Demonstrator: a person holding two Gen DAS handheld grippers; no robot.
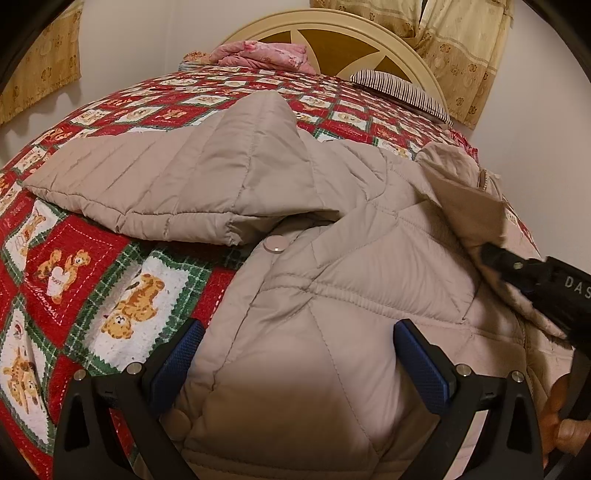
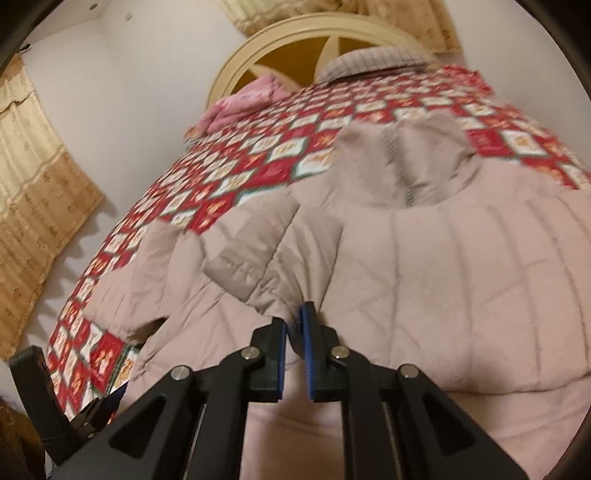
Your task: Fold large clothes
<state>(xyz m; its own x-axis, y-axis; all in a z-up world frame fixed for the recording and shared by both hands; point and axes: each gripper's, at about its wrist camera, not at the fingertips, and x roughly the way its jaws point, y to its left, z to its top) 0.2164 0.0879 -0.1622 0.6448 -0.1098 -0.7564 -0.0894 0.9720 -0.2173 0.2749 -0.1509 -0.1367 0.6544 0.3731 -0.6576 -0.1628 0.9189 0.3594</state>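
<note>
Beyond the left gripper's [image 1: 297, 360] fingertips, to their left, lies the red, green and white teddy-bear patchwork quilt [image 1: 74, 266], and the beige quilted puffer coat [image 1: 332, 266] is spread across it, its left sleeve [image 1: 147, 184] doubled inward ahead of the fingers with the cuff near a round snap button [image 1: 275, 244]. The left gripper's blue-padded fingers [image 1: 177, 363] are spread wide, straddling a bulge of the coat's lower body without pinching it, and the tool sits low over the fabric, pointing up the bed toward the cream wooden headboard [image 1: 369, 29]. To the right of those fingers, the right gripper [image 2: 293, 343] is pinched nearly closed on a gathered edge of the coat; its own view is blurred, so exactly which edge it holds is hard to say, though it looks like the right front or sleeve. It is angled inward across the garment, tilted down. To do this fold well, the right should carry its edge across to the midline and lay it flat, while the left presses or closes on the hem to keep the slippery padding from sliding.
</note>
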